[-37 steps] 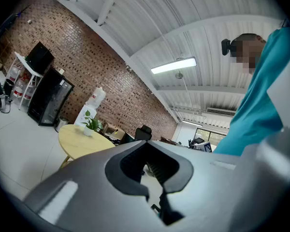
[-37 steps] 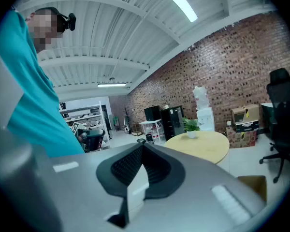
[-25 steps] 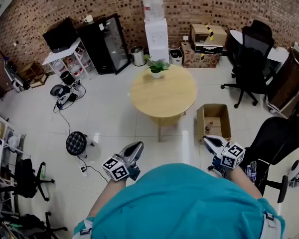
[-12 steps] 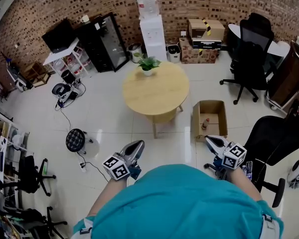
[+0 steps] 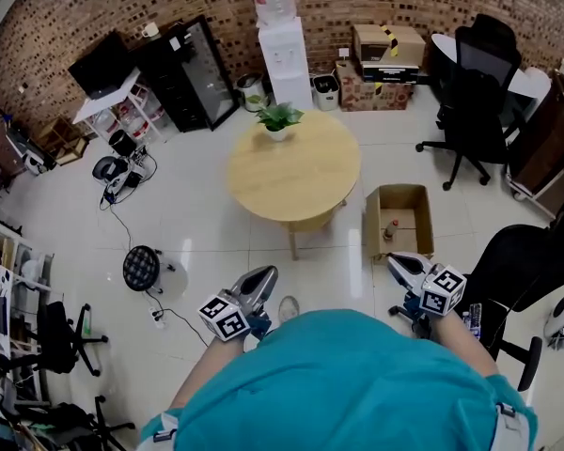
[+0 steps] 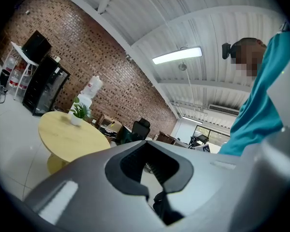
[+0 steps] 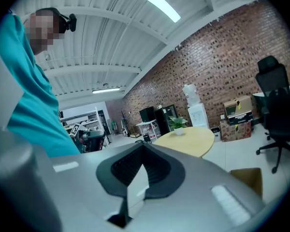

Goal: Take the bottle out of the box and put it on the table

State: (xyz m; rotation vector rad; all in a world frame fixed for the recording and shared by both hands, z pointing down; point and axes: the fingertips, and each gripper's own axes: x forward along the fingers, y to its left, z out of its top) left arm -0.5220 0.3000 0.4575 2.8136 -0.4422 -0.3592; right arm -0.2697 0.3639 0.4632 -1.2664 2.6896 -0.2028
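1. While the person is standing short of the round table (image 5: 294,172), the left gripper (image 5: 263,274) is pointing toward it, with its jaws pressing together and nothing between them.
2. Right gripper (image 5: 396,262) is pointing toward the box (image 5: 414,216), its jaws likewise resting together and empty.
3. Box is sitting open on the floor, just beside the table's right edge.
4. Bottle (image 5: 391,225) is standing upright inside the box, nearer its left wall, well apart from both grippers.
5. Potted plant (image 5: 277,120) is sitting at the table's far edge.

Nothing legible anywhere — no text, label, brand, number or sign can be read.
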